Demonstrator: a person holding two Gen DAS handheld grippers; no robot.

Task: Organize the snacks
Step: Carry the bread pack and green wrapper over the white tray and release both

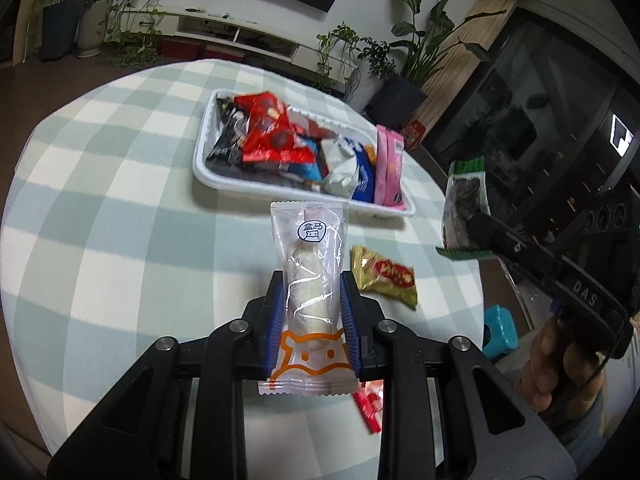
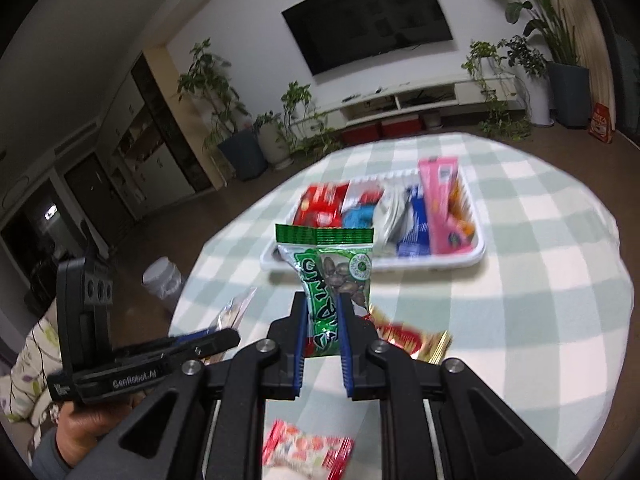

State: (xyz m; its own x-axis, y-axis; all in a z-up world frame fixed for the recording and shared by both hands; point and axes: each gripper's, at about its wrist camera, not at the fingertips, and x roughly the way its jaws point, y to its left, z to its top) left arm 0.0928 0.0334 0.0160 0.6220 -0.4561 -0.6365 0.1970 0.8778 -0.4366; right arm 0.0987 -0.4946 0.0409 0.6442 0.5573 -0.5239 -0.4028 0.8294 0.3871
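Motion blur smears the tray's (image 2: 478,250) packets in the right wrist view, their print unreadable. A red-and-white packet (image 2: 308,450) lies blurred, part-hidden by gripper arms. Another red packet (image 1: 370,406) peeks from behind the clear wrapper (image 1: 310,276).

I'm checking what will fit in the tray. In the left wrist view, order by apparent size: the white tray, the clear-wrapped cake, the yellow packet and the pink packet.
1. White tray
2. Clear-wrapped cake, though it sits nearest the camera in the left gripper, which inflates it
3. Yellow packet and pink packet look alike; the pink one is farther, so unranked.
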